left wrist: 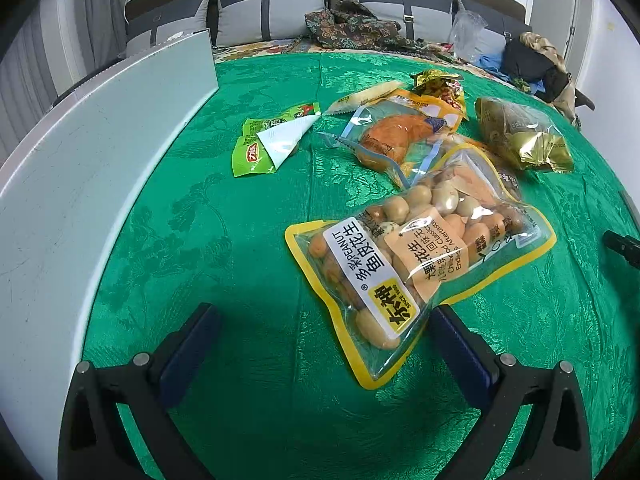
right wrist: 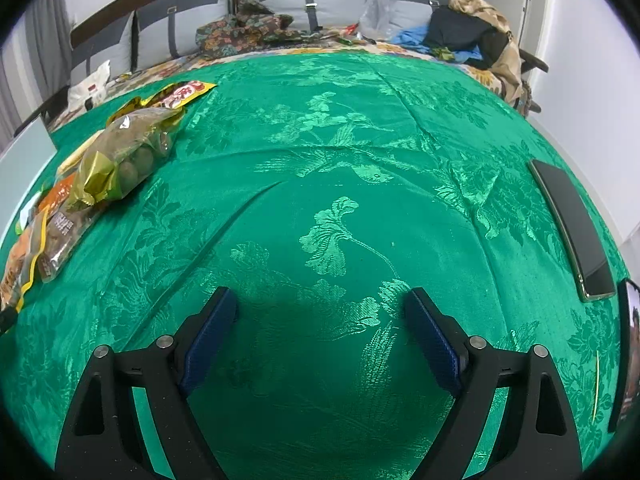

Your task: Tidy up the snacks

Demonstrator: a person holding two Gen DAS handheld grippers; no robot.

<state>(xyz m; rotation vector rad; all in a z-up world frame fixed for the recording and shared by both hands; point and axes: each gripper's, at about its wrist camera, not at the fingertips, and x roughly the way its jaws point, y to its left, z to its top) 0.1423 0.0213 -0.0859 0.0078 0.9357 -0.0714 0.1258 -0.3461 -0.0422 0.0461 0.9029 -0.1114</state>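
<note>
A clear, yellow-edged peanut bag (left wrist: 420, 264) lies on the green tablecloth (left wrist: 224, 240). Its near corner reaches between the fingers of my left gripper (left wrist: 324, 316), close to the right finger. That gripper is open and its pads do not press the bag. Behind the bag lie an orange snack bag (left wrist: 400, 136), a gold foil bag (left wrist: 520, 136), green packets (left wrist: 264, 148) and a pale wafer packet (left wrist: 368, 98). My right gripper (right wrist: 320, 296) stands open over bare cloth with nothing between its fingers. The snack pile, with the gold bag (right wrist: 120, 156) on top, sits far to its left.
A tall white panel or box wall (left wrist: 80, 184) runs along the table's left side. A dark phone (right wrist: 572, 232) lies near the right edge, with a second device (right wrist: 630, 352) beside it. Cushions, clothes and a plastic bag crowd the sofa (right wrist: 280, 4) behind the table.
</note>
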